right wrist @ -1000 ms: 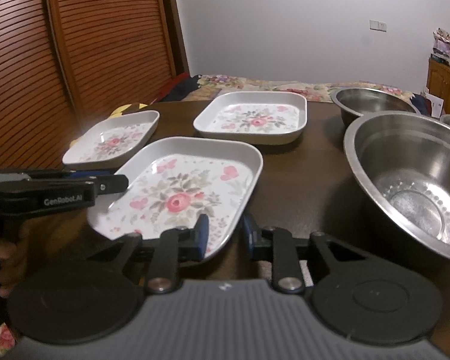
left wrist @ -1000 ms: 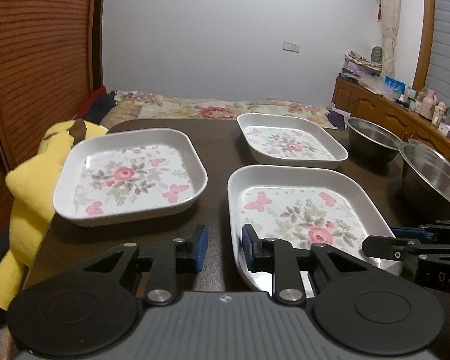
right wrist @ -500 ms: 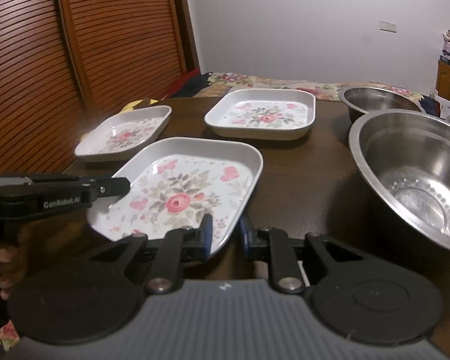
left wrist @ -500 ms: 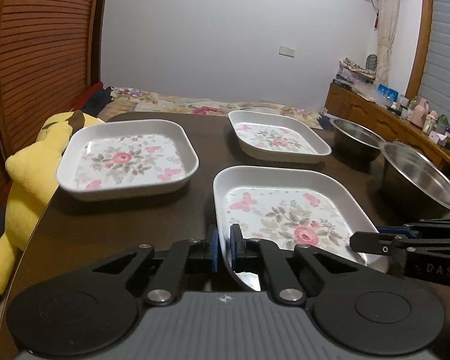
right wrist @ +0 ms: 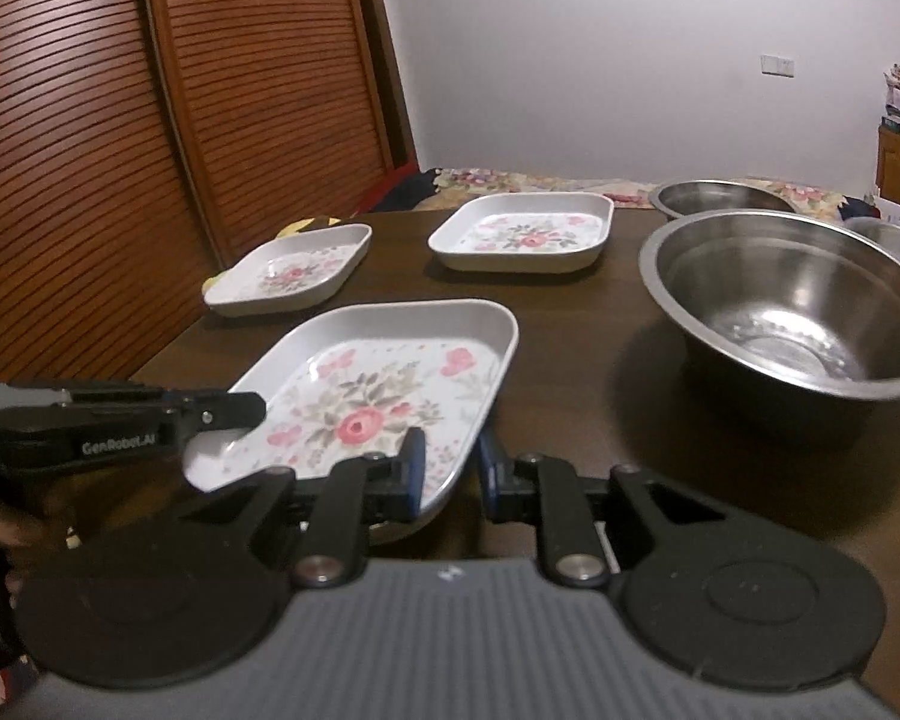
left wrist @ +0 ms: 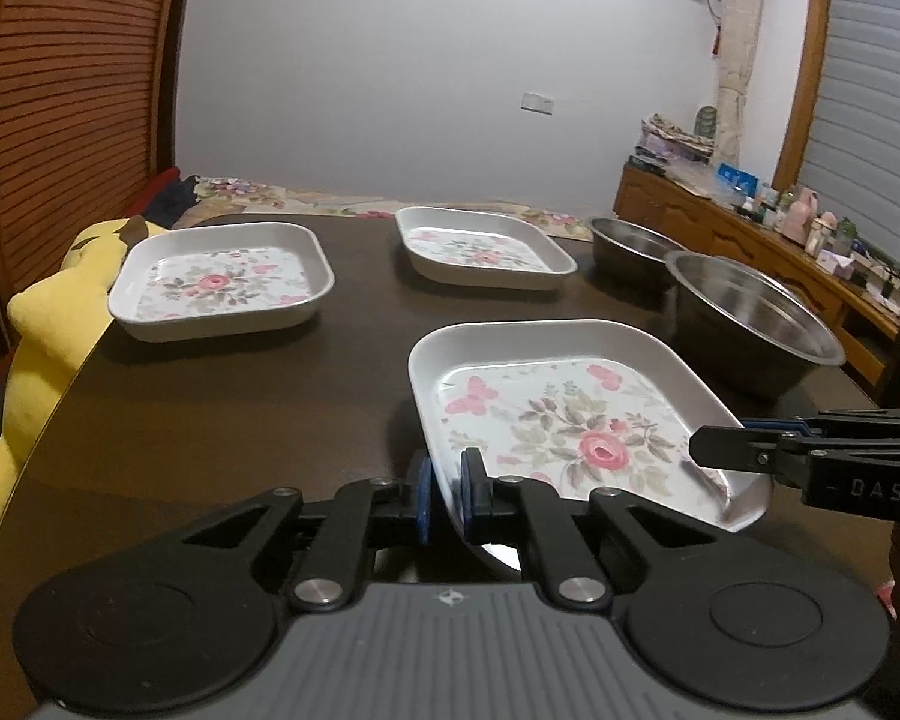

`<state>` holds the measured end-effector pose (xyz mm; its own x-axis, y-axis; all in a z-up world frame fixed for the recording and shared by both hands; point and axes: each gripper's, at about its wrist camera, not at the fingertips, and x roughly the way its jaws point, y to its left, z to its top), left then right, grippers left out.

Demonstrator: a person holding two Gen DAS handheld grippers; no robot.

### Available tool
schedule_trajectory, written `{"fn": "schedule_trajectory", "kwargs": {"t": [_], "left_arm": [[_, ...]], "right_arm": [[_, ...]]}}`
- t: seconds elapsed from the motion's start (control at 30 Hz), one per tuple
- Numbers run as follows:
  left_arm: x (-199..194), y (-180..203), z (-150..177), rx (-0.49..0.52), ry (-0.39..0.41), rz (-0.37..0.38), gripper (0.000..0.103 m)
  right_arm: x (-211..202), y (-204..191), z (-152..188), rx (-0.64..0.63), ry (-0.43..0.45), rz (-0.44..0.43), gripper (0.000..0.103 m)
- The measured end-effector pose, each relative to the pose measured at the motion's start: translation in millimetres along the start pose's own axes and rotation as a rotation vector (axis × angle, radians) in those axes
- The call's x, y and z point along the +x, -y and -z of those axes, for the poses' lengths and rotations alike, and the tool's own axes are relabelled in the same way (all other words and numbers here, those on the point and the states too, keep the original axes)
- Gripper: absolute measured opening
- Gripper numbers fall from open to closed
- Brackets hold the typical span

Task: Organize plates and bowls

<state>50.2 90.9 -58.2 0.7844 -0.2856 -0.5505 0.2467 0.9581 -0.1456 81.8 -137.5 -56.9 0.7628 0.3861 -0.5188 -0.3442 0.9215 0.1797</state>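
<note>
Dark brown surface (left wrist: 222,420) carrying all the ware: three floral plates plus steel bowls.

Biggest steel bowl (right wrist: 798,312) on the right side, well apart from the plates; smaller bowl (left wrist: 630,246) behind it, rim of a third (right wrist: 894,240) barely visible at the edge. Not nested yet.

Near floral plate (left wrist: 570,414) gripped from both sides, probably because a wide shallow plate tips on a single rim grip. Near edge looks raised off the surface, plate tilted; can't confirm far edge is clear.

Other two plates flat on the surface: one far left (left wrist: 222,282), one far centre (left wrist: 486,246). Likely stack targets.

Left tongs (left wrist: 445,495) pressed together on the near-left rim, blue pads either side of the lip. Right tongs (right wrist: 450,471) pinching the near-right rim, wider gap since the wall there runs slanted between the pads.

Obstacles: open lane to the left plate, nothing between. Big bowl close on the right; swing that way risks a clip. Yellow plush toy (left wrist: 48,336) hanging at the surface's left edge, touching or just beside the left plate; can't tell which.
</note>
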Motion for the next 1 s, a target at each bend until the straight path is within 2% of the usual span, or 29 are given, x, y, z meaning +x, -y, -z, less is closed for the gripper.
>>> {"fn": "schedule_trajectory", "kwargs": {"t": [0.37, 1.0], "left_arm": [[3, 13, 3, 0.038, -0.008, -0.002, 0.009], [9, 13, 7, 0.033, -0.005, -0.001, 0.009]], "right_arm": [[-1, 6, 8, 0.034, -0.005, 0.013, 0.021], [5, 3, 11, 0.036, -0.011, 0.033, 0.022]]}}
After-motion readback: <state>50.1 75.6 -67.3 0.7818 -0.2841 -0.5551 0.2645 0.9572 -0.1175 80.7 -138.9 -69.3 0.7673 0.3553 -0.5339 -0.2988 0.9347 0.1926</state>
